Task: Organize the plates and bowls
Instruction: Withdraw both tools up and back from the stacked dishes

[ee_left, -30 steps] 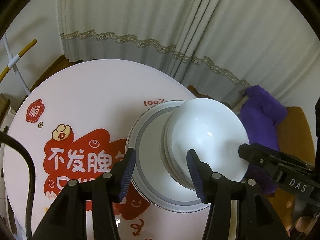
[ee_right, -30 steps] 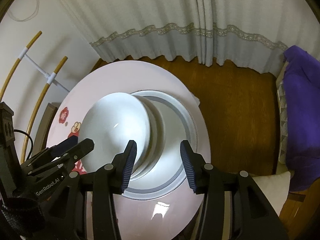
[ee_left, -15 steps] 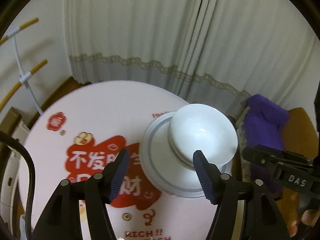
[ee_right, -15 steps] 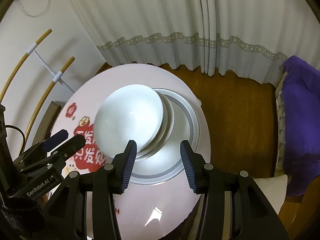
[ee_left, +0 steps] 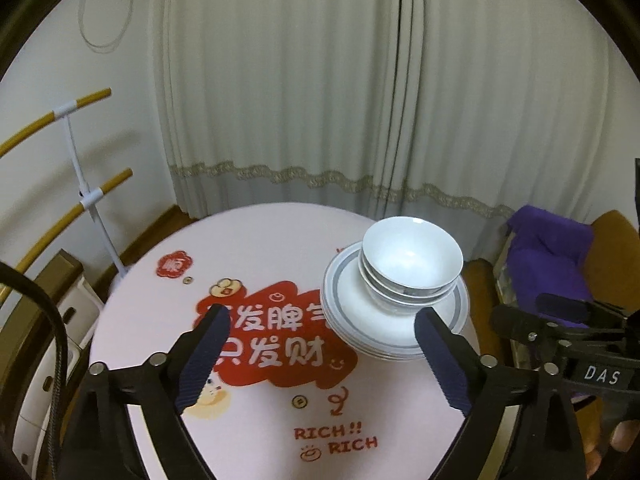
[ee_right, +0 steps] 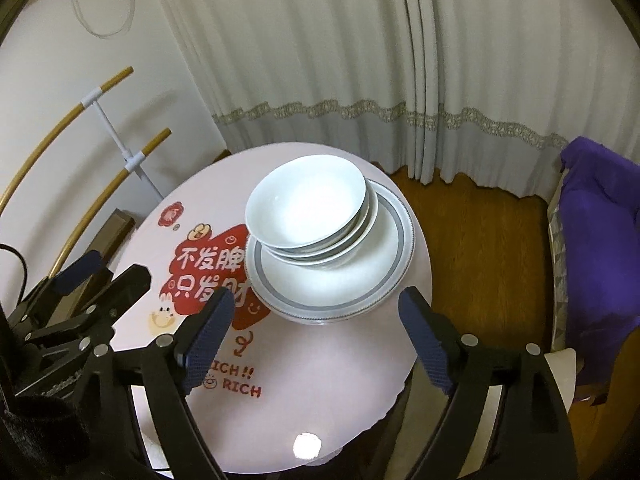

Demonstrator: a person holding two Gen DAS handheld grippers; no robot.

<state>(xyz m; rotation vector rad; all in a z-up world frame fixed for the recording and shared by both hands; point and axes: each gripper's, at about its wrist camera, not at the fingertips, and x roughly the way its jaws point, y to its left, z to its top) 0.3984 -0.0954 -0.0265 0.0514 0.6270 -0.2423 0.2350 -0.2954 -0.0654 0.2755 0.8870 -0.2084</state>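
Left gripper: jaws opening, nothing between.
Right gripper: jaws opening, nothing between.
Bowls: stacked on plates, beyond both jaws.

A stack of bowls sat nested on a stack of plates, toward its ten o'clock side. The plates lay on a round table, at about its two o'clock edge. A printed design covered the table at the plates' nine o'clock. A curtain hung behind the table at twelve. A rack stood at ten o'clock off the table. A cloth lay well apart at three o'clock.
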